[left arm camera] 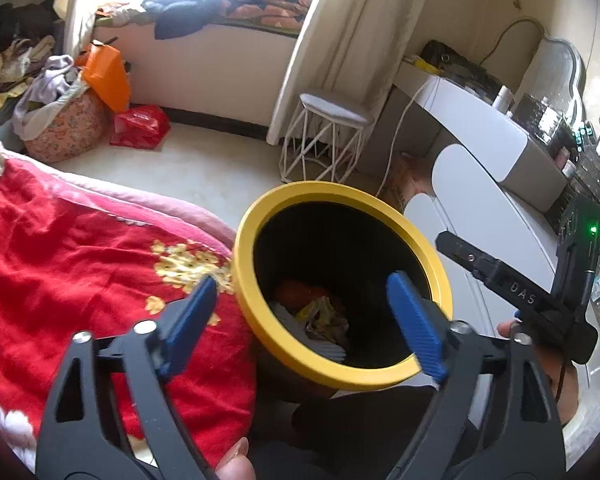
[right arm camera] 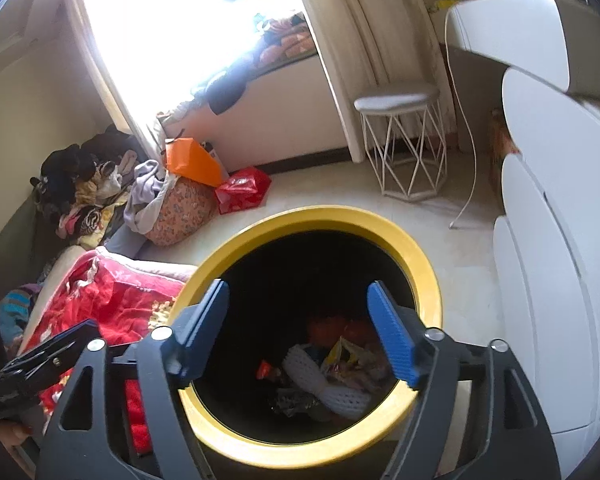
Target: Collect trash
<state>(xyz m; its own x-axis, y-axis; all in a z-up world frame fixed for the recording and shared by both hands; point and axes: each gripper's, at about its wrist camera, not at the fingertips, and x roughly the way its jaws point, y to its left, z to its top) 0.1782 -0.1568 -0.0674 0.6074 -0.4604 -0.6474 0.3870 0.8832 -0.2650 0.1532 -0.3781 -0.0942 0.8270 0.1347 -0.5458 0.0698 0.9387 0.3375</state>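
Only right wrist shows foam netting (right arm camera: 332, 388) binned.

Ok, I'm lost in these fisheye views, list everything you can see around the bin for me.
Bin: one, yellow rim, black inside, centre floor beside the bed.
Trash: several crumpled wrappers, mixed colours, at the bin's bottom.
Blanket: one, red with yellow flowers, on the bed, left.
Stool: one, white wire frame, by the curtain.
Red bag: one, on the floor near the window.
Orange bag: one, behind the floral basket.
Dresser: one, white, right side.
Left gripper: blue pads, open, empty, over the bin.
Right gripper: blue pads, open, empty, over the bin.
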